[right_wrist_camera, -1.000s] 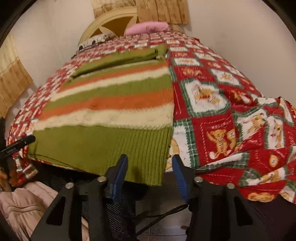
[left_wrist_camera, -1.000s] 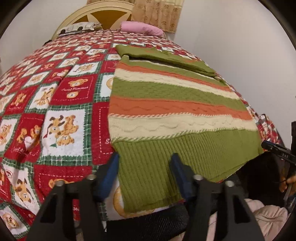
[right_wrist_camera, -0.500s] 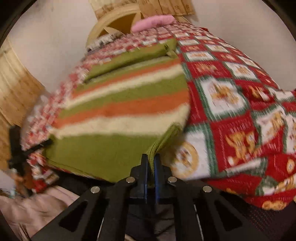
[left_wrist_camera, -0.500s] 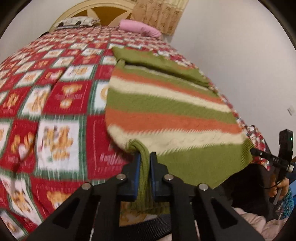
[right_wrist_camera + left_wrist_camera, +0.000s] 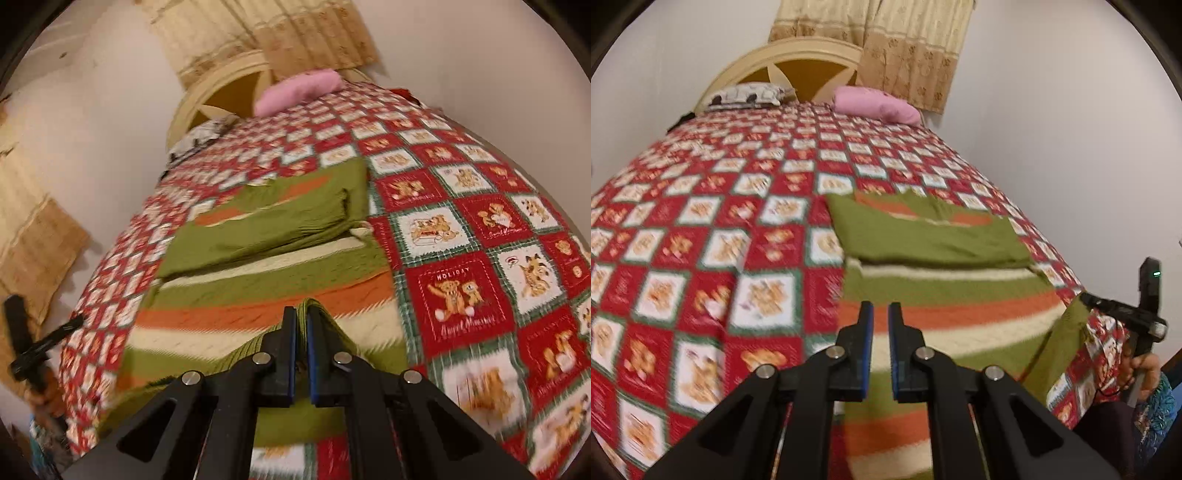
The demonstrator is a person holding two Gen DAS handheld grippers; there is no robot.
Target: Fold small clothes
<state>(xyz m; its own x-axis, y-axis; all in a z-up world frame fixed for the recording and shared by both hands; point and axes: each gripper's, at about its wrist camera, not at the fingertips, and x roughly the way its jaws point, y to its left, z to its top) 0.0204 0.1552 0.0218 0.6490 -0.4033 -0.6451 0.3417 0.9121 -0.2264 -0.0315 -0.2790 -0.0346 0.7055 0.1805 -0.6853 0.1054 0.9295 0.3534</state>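
Note:
A striped knit sweater (image 5: 953, 314) in green, orange and cream lies on the bed, its green sleeves folded across its far end (image 5: 923, 236). It also shows in the right wrist view (image 5: 258, 291). My left gripper (image 5: 880, 314) is lifted above the sweater with its jaws nearly shut; whether cloth is between them is hidden. My right gripper (image 5: 300, 317) is shut on the sweater's green ribbed hem (image 5: 317, 308) and holds it raised over the striped body. The right gripper also shows at the right edge of the left wrist view, with green hem cloth (image 5: 1067, 332) hanging from it.
The bed is covered by a red, green and white teddy-bear quilt (image 5: 701, 240). A pink pillow (image 5: 875, 105) and a patterned pillow (image 5: 746, 94) lie by the headboard (image 5: 798, 70). A wall runs along the bed's right side.
Both grippers have risen and moved toward the headboard. The right one carries the green hem up over the striped body. The open jaws of one second ago have shut.

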